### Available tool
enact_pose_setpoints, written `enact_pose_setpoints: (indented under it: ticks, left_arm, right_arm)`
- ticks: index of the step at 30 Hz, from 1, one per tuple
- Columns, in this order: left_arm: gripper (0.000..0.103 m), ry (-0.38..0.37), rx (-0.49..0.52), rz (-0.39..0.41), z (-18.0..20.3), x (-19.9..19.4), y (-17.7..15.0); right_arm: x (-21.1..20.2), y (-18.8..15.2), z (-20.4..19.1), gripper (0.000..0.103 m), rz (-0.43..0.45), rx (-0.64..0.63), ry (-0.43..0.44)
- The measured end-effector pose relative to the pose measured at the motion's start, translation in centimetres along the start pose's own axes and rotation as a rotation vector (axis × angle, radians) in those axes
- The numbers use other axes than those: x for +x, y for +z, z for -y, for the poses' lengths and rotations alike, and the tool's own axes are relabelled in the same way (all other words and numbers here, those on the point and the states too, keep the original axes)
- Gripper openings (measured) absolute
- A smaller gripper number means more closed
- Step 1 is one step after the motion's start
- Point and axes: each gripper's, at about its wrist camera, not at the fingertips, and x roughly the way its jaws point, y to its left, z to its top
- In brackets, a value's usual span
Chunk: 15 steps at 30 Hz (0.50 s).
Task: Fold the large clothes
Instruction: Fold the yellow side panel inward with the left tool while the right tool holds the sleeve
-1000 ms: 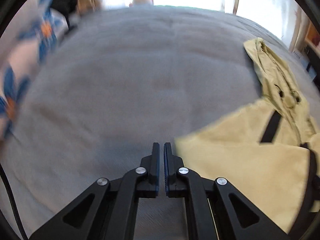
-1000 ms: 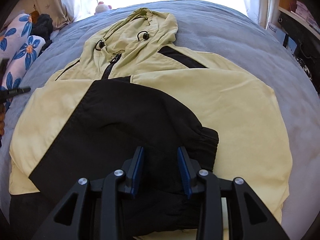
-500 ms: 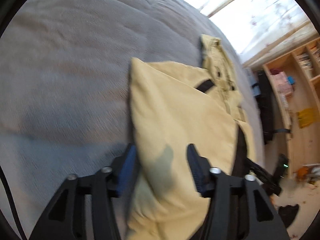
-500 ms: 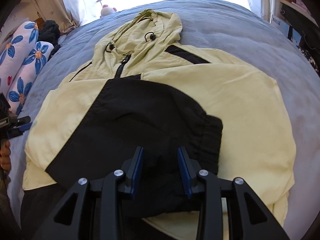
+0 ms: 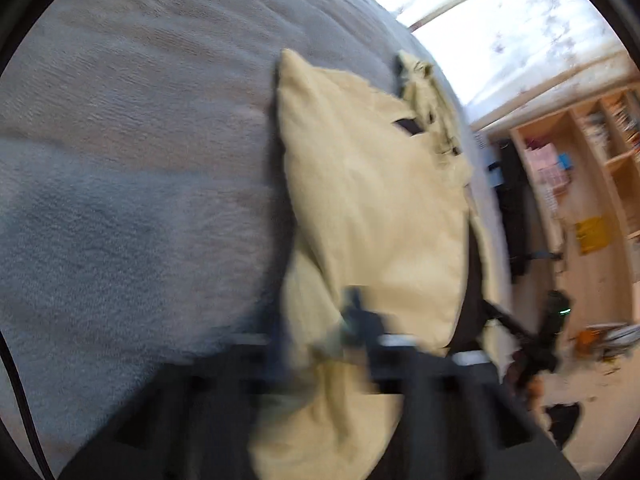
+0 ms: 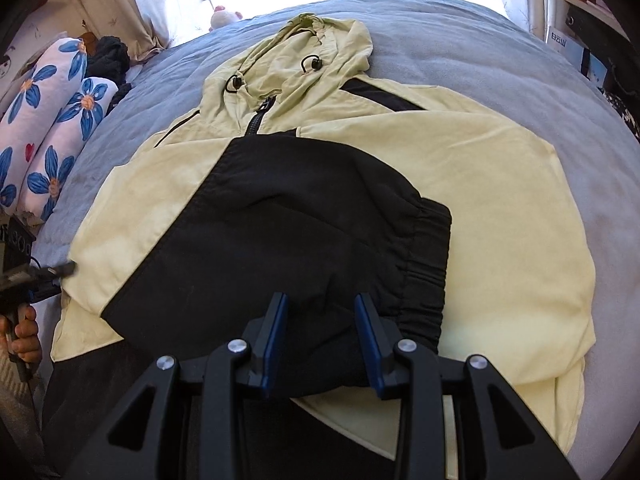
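A pale yellow hooded jacket [image 6: 500, 208] lies flat on the grey bed cover [image 6: 500, 40], hood towards the window. Its black sleeve [image 6: 300, 220] is folded across the front. My right gripper [image 6: 322, 336] hovers just above that sleeve near the cuff, jaws partly open with nothing pinched. In the blurred left wrist view my left gripper [image 5: 316, 332] is at the jacket's [image 5: 372, 208] side edge. Its jaws are closing with yellow cloth between them. From the right wrist view, the left gripper [image 6: 66, 269] shows as a narrow tip touching the jacket's left edge.
Flowered pillows [image 6: 48, 132] and a dark bundle [image 6: 112, 56] lie along the bed's left side. A small plush toy [image 6: 224, 16] sits by the window. Wooden shelves [image 5: 592, 152] stand beyond the bed's right side. A person's hand [image 6: 24, 332] holds the left gripper's handle.
The left gripper swung from bare bed cover to the jacket's side edge, opened around the yellow cloth, then closed on it. The right gripper drew back slightly over the sleeve.
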Motion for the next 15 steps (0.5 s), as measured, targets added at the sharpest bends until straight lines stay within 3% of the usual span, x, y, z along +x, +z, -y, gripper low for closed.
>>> enact_pose_setpoints:
  ticks: [2, 3, 6, 10, 15]
  left_arm:
    - [0.008, 0.111, 0.055, 0.028, 1.5, -0.1, -0.3]
    - [0.007, 0.218, 0.128, 0.051, 3.3, -0.2, -0.5]
    - [0.007, 0.376, 0.267, 0.055, 5.4, 0.3, -1.1]
    - [0.012, 0.408, 0.272, 0.022, 4.7, 0.7, -1.0]
    - [0.030, 0.490, 0.264, 0.093, 6.0, -2.2, -1.3]
  right_arm:
    - [-0.1, -0.1, -0.1, 0.035, 0.000, 0.004, 0.002]
    - [-0.3, -0.1, -0.4, 0.035, 0.004, 0.000, -0.001]
    - [-0.3, -0.4, -1.2, 0.035, 0.012, -0.034, -0.033]
    - [0.8, -1.0, -2.3, 0.035, -0.007, -0.096, -0.109]
    - [-1.2, -1.2, -2.7, 0.035, 0.019, -0.092, -0.102]
